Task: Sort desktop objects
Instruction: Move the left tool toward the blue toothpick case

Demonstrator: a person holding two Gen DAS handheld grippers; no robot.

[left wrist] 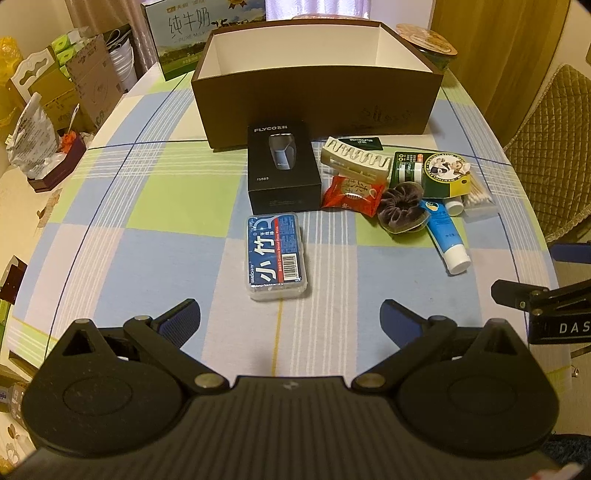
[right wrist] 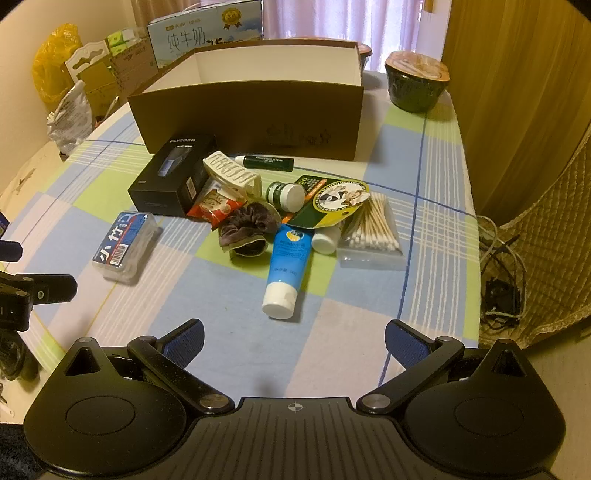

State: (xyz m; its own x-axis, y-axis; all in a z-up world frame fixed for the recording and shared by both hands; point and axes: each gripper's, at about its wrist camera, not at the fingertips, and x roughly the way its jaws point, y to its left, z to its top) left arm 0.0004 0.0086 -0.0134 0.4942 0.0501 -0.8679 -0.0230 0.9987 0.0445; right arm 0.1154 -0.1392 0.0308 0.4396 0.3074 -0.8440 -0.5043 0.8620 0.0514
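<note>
A: Brown cardboard, white inside — that open box point(left wrist: 317, 107) stands at the far side of the counter point(left wrist: 177, 206), on the checked cloth of blue, green and white. From the left wrist view nothing shows inside it above the rim.

B: And the things to sort?

A: All in front of the box. A black shaver carton point(left wrist: 282, 166) lies nearest its front wall, and a clear floss-pick case point(left wrist: 275, 256) with a blue label sits just this side of the carton, apart from the rest.

B: The heap to the right?

A: A cream hair claw point(right wrist: 231, 173) rests partly over a red snack packet point(right wrist: 216, 210). Beside that a dark scrunchie point(right wrist: 245, 230) touches the blue-and-white tube point(right wrist: 286, 266), whose cap points toward the camera. A green lip-balm stick point(right wrist: 266, 161) lies between the claw and the box. A small green jar point(right wrist: 286, 195) with a white lid sits on a green and yellow card point(right wrist: 332, 201), and a clear case of cotton swabs point(right wrist: 371, 230) lies at the right end, touching the card.

B: The tools?

A: The left tool point(left wrist: 290, 314) hangs above the cloth just short of the floss-pick case, fingers spread wide, nothing between them. The right tool point(right wrist: 293, 334) is likewise wide apart and holds nothing, its gap facing the tube's cap.

B: Anything behind?

A: A milk carton point(left wrist: 181, 33) and a dark bowl point(right wrist: 415, 83) with a lid.
</note>
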